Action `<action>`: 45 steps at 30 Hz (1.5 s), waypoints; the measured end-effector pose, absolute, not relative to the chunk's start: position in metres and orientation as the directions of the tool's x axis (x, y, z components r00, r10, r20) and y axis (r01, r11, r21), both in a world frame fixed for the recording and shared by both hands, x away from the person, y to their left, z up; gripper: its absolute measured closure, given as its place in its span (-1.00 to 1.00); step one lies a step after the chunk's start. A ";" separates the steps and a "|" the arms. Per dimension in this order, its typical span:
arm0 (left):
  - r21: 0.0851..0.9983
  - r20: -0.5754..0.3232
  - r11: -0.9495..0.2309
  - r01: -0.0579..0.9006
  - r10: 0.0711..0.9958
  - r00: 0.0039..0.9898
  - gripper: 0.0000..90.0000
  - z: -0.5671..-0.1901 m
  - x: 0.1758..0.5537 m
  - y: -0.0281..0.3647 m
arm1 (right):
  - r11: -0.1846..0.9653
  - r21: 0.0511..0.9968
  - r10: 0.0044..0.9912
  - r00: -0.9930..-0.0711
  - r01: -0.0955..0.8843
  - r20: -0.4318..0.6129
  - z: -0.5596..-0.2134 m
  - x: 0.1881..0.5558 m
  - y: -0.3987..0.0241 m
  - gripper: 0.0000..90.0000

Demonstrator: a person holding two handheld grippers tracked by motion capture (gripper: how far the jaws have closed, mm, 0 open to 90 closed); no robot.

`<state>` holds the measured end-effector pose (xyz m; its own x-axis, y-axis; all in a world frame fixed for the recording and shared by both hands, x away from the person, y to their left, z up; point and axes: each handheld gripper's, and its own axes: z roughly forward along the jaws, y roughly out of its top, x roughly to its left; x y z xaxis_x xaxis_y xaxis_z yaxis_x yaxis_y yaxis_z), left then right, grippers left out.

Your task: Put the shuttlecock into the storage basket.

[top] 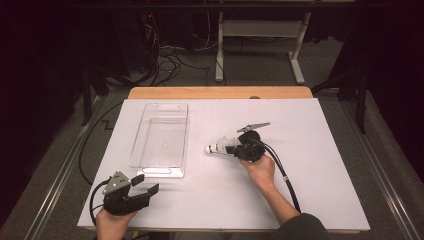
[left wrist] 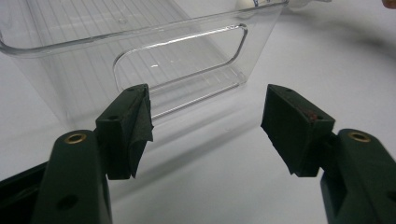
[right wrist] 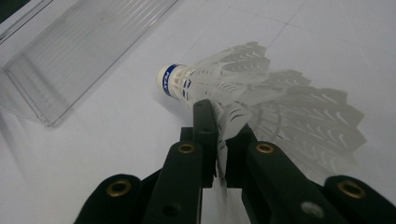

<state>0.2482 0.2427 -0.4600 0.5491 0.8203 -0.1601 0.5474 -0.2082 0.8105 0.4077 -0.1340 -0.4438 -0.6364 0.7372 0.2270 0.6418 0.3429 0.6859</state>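
Our right tongs [right wrist: 219, 135] have pinched the shuttlecock [right wrist: 243, 93] by its feathers; the clear bin [top: 160, 135] to its left awaits it, left tongs [left wrist: 208, 130] wide open, holding nothing.

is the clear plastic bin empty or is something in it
Empty. The clear bin shows only its ribbed floor; the shuttlecock is outside it, in the right gripper.

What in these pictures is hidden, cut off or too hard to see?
- White feathered shuttlecock: in the right gripper view its skirt's near edge is hidden between the right gripper jaws; in the high view it is too small for detail.
- Clear plastic bin: left gripper view's top edge cuts off its far end.
- Blue band lettering: too small and blurred to read surely.
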 end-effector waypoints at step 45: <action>0.811 -0.157 -0.199 0.551 0.832 0.531 -0.25 -0.460 0.246 0.250 | 0.340 0.724 0.700 -0.675 0.601 0.232 -0.408 0.393 -0.137 0.97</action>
